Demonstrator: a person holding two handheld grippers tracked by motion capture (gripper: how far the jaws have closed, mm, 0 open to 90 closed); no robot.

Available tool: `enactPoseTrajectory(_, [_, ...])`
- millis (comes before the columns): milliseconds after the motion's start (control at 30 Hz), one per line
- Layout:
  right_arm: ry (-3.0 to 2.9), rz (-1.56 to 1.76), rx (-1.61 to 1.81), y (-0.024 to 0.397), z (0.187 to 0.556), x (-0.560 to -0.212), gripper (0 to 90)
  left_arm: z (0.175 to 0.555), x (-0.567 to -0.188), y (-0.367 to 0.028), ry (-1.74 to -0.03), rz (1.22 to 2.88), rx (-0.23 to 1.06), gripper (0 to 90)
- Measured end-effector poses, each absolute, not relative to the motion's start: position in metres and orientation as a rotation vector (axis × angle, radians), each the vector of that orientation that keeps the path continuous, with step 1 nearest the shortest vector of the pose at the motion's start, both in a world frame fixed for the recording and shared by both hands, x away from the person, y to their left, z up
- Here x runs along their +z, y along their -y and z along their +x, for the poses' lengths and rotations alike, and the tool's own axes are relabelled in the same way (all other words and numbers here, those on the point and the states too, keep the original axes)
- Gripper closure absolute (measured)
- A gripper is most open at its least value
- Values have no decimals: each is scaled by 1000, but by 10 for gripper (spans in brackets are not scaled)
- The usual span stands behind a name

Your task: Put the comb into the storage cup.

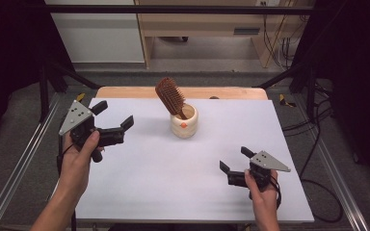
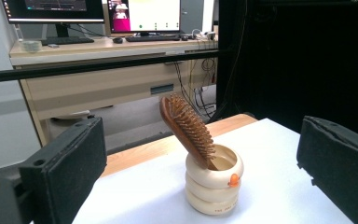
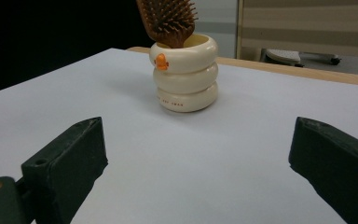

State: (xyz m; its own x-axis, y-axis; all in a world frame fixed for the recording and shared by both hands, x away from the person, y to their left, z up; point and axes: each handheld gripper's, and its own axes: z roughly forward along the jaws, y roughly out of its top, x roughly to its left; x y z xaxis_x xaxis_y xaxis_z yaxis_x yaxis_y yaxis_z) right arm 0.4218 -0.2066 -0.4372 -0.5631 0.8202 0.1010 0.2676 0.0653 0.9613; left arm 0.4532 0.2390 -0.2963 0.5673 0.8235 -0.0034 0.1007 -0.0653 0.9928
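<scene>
While both grippers rest apart from the holder, a cream ringed cup [image 1: 184,122] stands upright on the white surface [image 1: 173,178], near the middle of its far edge. A wooden hairbrush [image 1: 169,96] sits handle-down in the cup and leans toward the far left corner, with its bristles facing right in the left gripper view. The left gripper [image 1: 112,115] is held near the left edge, jaws spread wide and empty, aimed at the cup. The right gripper [image 1: 233,160] is held toward the near right corner, jaws likewise wide and empty, low over the surface. A small orange mark [image 2: 233,179] shows on the cup's top ring.
</scene>
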Motion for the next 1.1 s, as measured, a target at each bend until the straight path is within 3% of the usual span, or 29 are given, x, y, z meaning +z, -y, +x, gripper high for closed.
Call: enactPoseTrajectory(1100, [-1887, 1065, 1497, 213, 422, -436, 44, 439, -349, -310, -910, 1506, 725, 17])
